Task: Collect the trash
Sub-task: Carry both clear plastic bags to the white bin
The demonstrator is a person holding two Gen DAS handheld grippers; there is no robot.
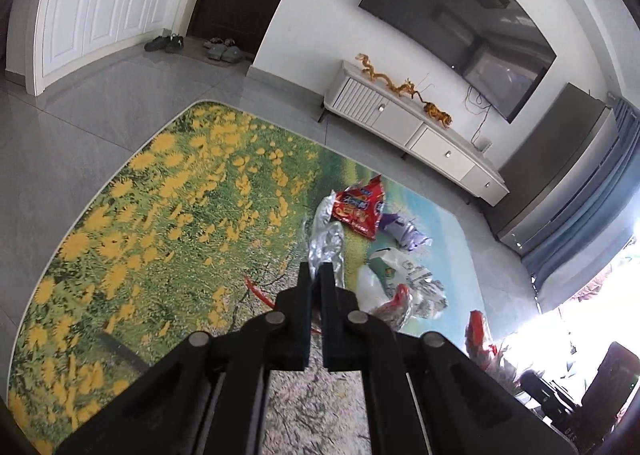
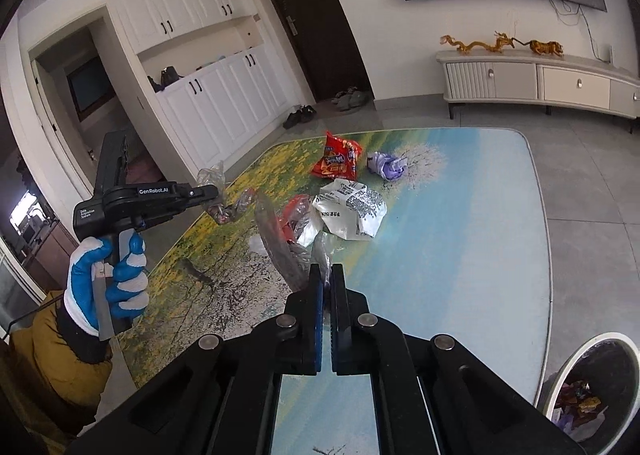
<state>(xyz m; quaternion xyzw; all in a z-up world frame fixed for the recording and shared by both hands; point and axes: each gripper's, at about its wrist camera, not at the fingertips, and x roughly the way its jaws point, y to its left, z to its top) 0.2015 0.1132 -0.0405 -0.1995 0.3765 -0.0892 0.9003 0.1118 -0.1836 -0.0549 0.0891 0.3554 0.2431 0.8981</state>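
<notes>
our right gripper (image 2: 325, 275) sits closest to the lens, jaws nearly closed and pinching the edge of a crinkly clear wrapper (image 2: 320, 245) with a dark silvery strip hanging off to the left of it. over on the left side we've got the left gripper (image 1: 317, 269) clamped on a shiny silver foil wrapper (image 1: 326, 245), held up above the rug; from the right wrist view that same tool is up in the air in a blue-and-white gloved hand (image 2: 110, 279).

rest of the trash is piled on the flower-print rug (image 1: 160, 207): red snack bag (image 2: 338, 157), crumpled purple wrapper (image 2: 386, 165), white printed plastic bag (image 2: 352, 209), plus a red bit just left of the white bag. trash bin (image 2: 600, 379) is at the lower right, off the rug corner, with some wrappers inside.
</notes>
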